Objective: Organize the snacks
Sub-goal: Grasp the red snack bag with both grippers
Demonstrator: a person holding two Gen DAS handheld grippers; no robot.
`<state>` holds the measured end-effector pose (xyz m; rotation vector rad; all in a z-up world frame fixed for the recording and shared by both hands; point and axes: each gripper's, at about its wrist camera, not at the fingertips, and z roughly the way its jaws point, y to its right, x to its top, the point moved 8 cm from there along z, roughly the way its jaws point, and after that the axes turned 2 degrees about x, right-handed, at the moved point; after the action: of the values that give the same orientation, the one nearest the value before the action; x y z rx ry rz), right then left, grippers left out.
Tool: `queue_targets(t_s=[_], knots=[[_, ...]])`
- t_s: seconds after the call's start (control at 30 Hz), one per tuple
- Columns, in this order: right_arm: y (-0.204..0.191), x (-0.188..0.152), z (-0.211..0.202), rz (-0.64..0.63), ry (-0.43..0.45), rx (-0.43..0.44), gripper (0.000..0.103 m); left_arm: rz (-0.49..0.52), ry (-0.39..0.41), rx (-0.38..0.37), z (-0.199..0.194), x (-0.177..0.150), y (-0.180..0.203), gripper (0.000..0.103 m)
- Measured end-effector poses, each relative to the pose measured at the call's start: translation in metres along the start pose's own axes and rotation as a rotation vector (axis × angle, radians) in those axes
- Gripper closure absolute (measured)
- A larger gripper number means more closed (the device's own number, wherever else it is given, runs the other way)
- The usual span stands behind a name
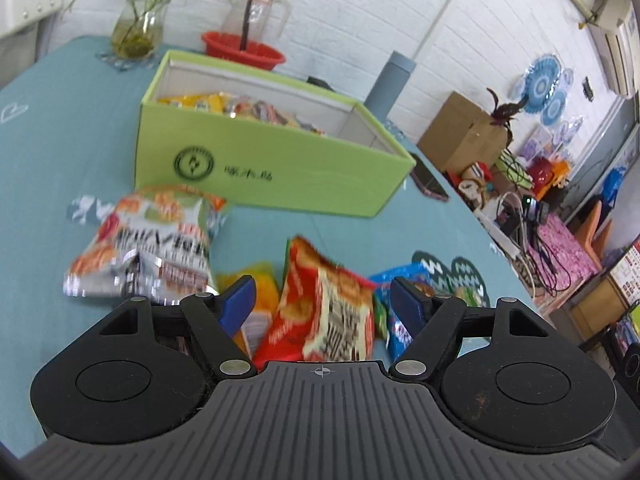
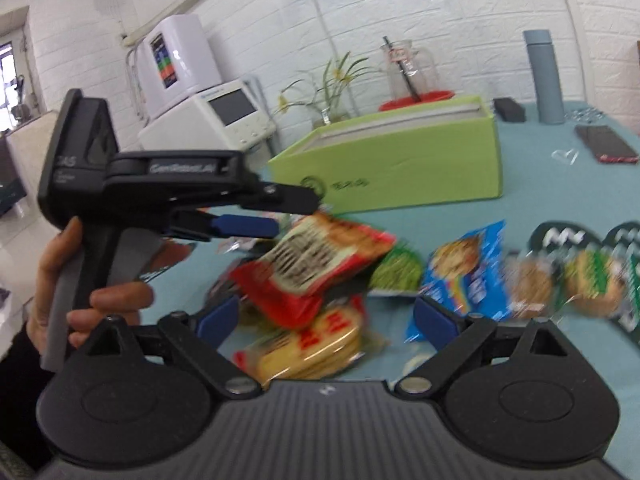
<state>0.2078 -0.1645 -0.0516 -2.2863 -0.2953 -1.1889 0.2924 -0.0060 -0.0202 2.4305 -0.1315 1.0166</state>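
Observation:
A pile of snack bags lies on the teal tablecloth [image 1: 60, 140] in front of an open green box [image 1: 280, 160] that holds several packets. My left gripper [image 1: 324, 304] is open just over a red bag [image 1: 324, 312], its pads clear of the bag. Around it lie a silver-orange bag [image 1: 140, 248], a yellow pack [image 1: 262, 292] and a blue bag [image 1: 396, 320]. My right gripper [image 2: 326, 320] is open above the red bag [image 2: 316, 264] and a yellow pack [image 2: 312, 344], holding nothing. The right wrist view shows the left gripper [image 2: 296, 214], held by a hand [image 2: 80, 292], beside the green box [image 2: 400, 168].
A blue bag [image 2: 468, 268] and wrapped cookies [image 2: 560, 280] lie at right on dark coasters. Behind the box stand a plant vase [image 1: 134, 36], red basket [image 1: 244, 50], glass jug [image 1: 260, 8] and grey flask [image 2: 544, 76]. A phone [image 2: 606, 144] lies at far right.

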Motion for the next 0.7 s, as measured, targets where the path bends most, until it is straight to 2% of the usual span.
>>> queue_targets(t_s=[0.13,0.27,0.33,0.43,0.57,0.67,0.7], knots=[[-0.023,-0.005,0.01,-0.091,-0.009,-0.003,0.008,-0.026,0.008,-0.002,-0.009,-0.006,-0.004,0.044],[-0.034,-0.001,0.02,-0.201,0.009,-0.079,0.008,-0.036,0.016,-0.022,-0.025,-0.014,-0.005,0.044],[-0.033,-0.001,0.019,-0.188,0.008,-0.064,0.008,-0.024,0.016,-0.034,-0.03,-0.018,-0.004,0.044],[-0.027,0.001,0.021,-0.124,-0.008,-0.023,0.008,0.019,0.006,-0.002,-0.022,-0.012,-0.004,0.043],[-0.026,0.006,0.035,-0.141,-0.024,-0.03,0.008,0.044,-0.042,-0.021,-0.003,-0.008,0.002,0.045],[-0.021,0.008,0.05,-0.101,-0.043,-0.008,0.008,0.08,-0.065,-0.012,0.008,-0.011,0.007,0.051],[-0.019,0.008,0.055,-0.091,-0.048,0.004,0.009,0.09,-0.065,-0.004,0.009,-0.012,0.007,0.06]])
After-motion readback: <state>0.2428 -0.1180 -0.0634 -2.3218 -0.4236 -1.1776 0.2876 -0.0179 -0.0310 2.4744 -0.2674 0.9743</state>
